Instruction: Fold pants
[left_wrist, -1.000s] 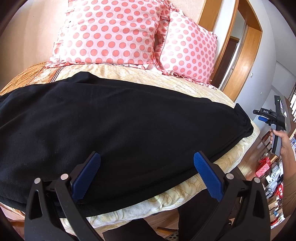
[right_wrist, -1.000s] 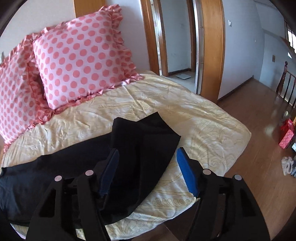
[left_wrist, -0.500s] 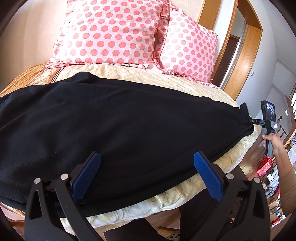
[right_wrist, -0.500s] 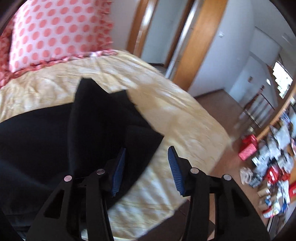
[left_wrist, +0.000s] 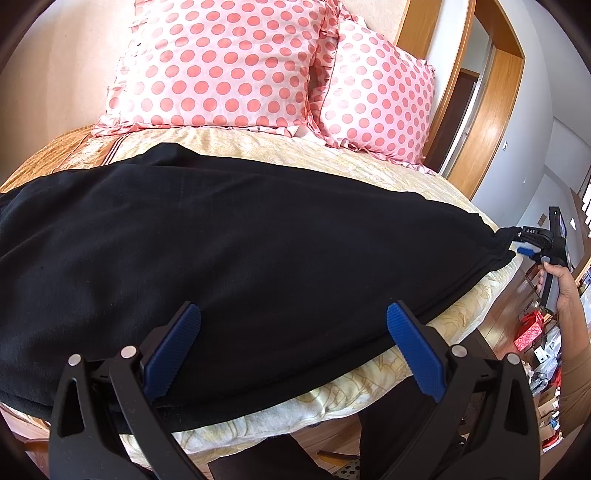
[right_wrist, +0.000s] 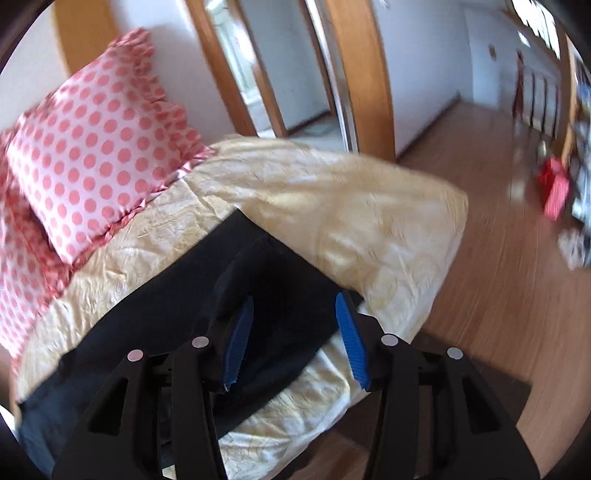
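Black pants (left_wrist: 240, 251) lie stretched lengthwise across the bed. My left gripper (left_wrist: 291, 347) is open, hovering over the pants near the bed's front edge, touching nothing. The leg-end of the pants (right_wrist: 273, 295) lies in the right wrist view with its hem corner lifted. My right gripper (right_wrist: 295, 339) is open, its fingers straddling that hem. In the left wrist view the right gripper (left_wrist: 524, 243) shows at the far right, at the tip of the pants.
Two pink polka-dot pillows (left_wrist: 229, 66) stand at the head of the bed. The cream bedspread (right_wrist: 351, 206) hangs over the bed's corner. A wooden doorway (right_wrist: 354, 74) and wood floor (right_wrist: 498, 240) lie beyond. A red bag (right_wrist: 554, 188) sits on the floor.
My right gripper has swung about and moved in onto the pants' hem, with its fingers narrowed. The hem corner has lifted. My left gripper has stayed still.
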